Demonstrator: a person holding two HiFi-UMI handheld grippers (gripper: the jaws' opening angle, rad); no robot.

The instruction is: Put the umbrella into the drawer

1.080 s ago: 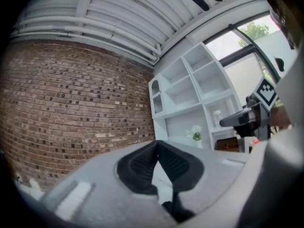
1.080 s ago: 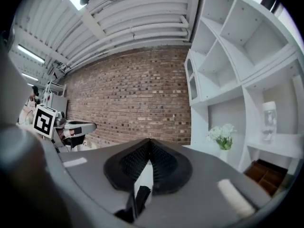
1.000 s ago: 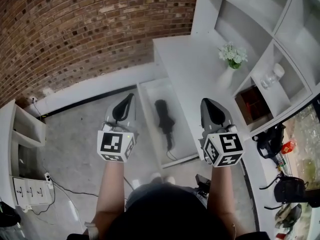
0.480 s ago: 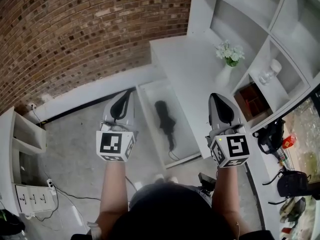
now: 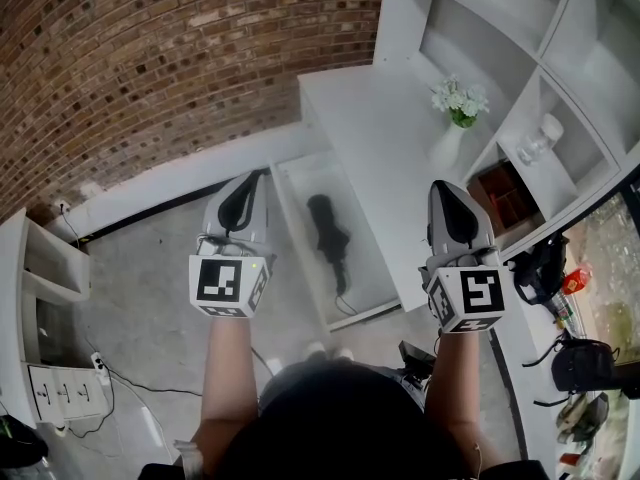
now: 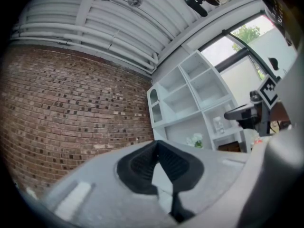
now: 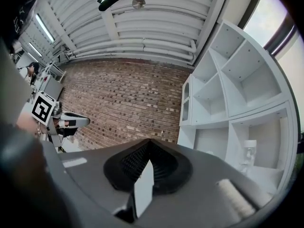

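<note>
A black folded umbrella (image 5: 328, 236) lies lengthwise inside the open white drawer (image 5: 298, 230), low beside the white counter. My left gripper (image 5: 260, 176) hovers over the floor just left of the drawer, shut and empty. My right gripper (image 5: 441, 184) hangs above the counter's front edge to the right of the drawer, also shut with nothing in it. In the left gripper view the jaws (image 6: 156, 144) meet in front of the brick wall and shelves. The right gripper view has its jaws (image 7: 149, 141) closed tip to tip, facing the same wall.
White shelving (image 5: 520, 78) holds a vase of flowers (image 5: 456, 118), a glass jar (image 5: 546, 143) and a brown box (image 5: 505, 206). A brick wall (image 5: 150, 58) runs behind. A small white shelf unit (image 5: 45, 268) and cables (image 5: 120, 378) are at floor left; bags (image 5: 545, 268) hang right.
My right gripper has drifted to the right and a little upward. The left gripper has hardly moved, and the umbrella stays in the drawer.
</note>
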